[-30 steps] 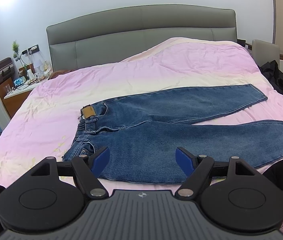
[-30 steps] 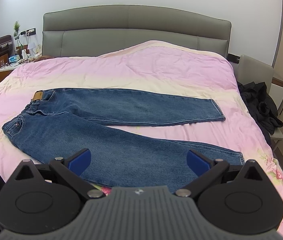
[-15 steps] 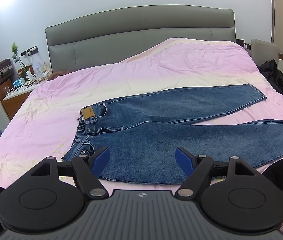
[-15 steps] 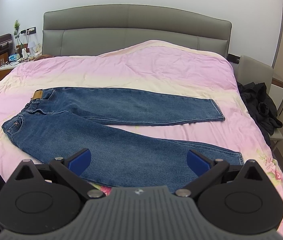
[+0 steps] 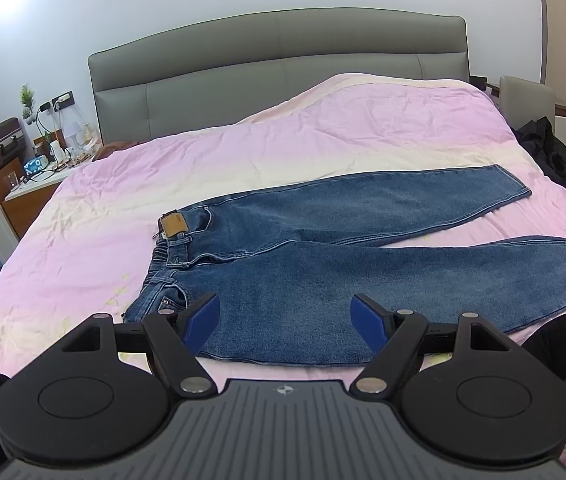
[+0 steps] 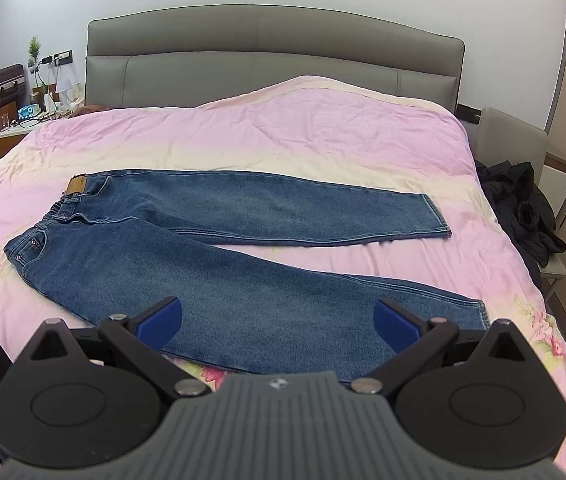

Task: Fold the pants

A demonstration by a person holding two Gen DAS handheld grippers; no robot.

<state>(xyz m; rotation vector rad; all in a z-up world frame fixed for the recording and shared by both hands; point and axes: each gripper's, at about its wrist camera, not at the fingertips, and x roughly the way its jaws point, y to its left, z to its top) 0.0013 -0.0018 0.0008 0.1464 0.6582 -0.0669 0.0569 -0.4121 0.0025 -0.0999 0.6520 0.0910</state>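
nightstand clutter [image 5: 49, 156] too small

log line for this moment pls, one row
phase: pre-grasp | jeans: flat on bed, legs spread, unfolded | left claw: open, empty | right claw: open, empty

Jeans [image 5: 323, 264] lie flat on the bed [image 5: 323, 140], waistband left, legs running right and splayed apart, far leg nearer the headboard [image 5: 275, 64]. Nightstand [image 5: 35, 180] left of the bed, dark clothes pile [image 6: 523, 208] off its right edge. Left gripper [image 5: 285, 316] before the waist end, right gripper [image 6: 277, 320] before the near leg; both spread wide, above the fabric.
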